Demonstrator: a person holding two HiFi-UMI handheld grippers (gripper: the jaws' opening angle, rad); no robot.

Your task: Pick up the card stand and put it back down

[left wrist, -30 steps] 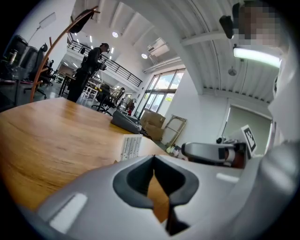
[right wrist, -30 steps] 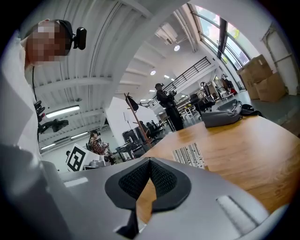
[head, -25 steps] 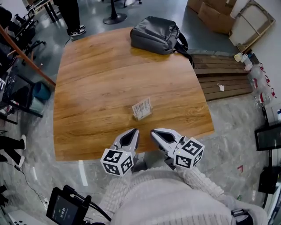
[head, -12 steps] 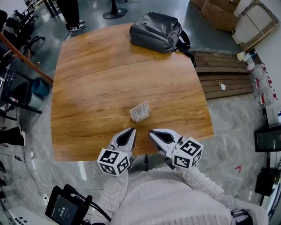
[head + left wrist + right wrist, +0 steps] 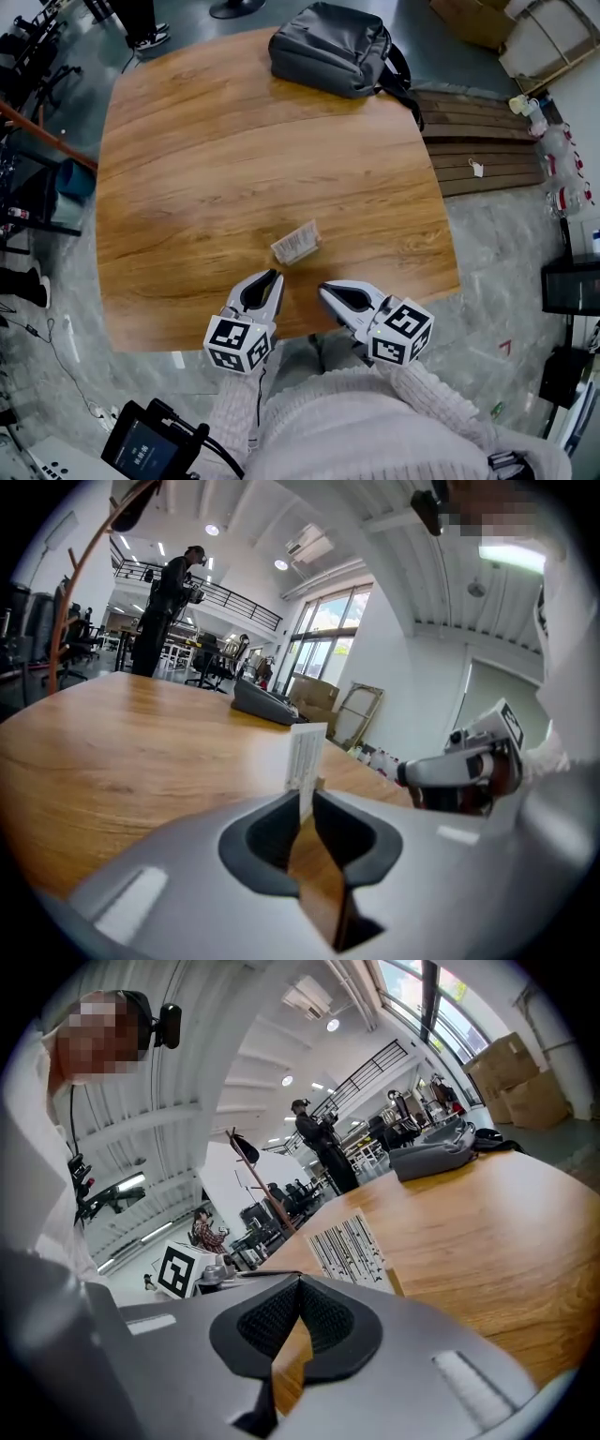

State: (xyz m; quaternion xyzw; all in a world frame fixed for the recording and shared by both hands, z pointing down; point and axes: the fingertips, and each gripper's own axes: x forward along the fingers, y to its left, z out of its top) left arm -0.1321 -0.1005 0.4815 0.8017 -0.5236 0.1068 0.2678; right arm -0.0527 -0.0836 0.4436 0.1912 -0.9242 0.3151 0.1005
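Note:
The card stand (image 5: 296,243) is a small clear holder with a barcode-printed card, upright on the wooden table (image 5: 234,159) near its front edge. My left gripper (image 5: 269,279) hovers just short of it at the left; its jaws are opening, a narrow slit shows between them and nothing is in it. In the left gripper view the card stand (image 5: 306,754) rises straight ahead of the left gripper (image 5: 305,801). My right gripper (image 5: 328,292) sits to the stand's right, shut and empty. In the right gripper view the card stand (image 5: 352,1249) lies just beyond the right gripper (image 5: 300,1284).
A grey backpack (image 5: 333,49) lies at the table's far edge. Wooden pallets (image 5: 478,155) and bottles stand on the floor to the right. Chairs and gear crowd the floor at the left. A person (image 5: 167,602) stands beyond the table's far side.
Both grippers have crept slightly closer to the card stand. The head view has shifted, so the table sits lower and further left in the picture.

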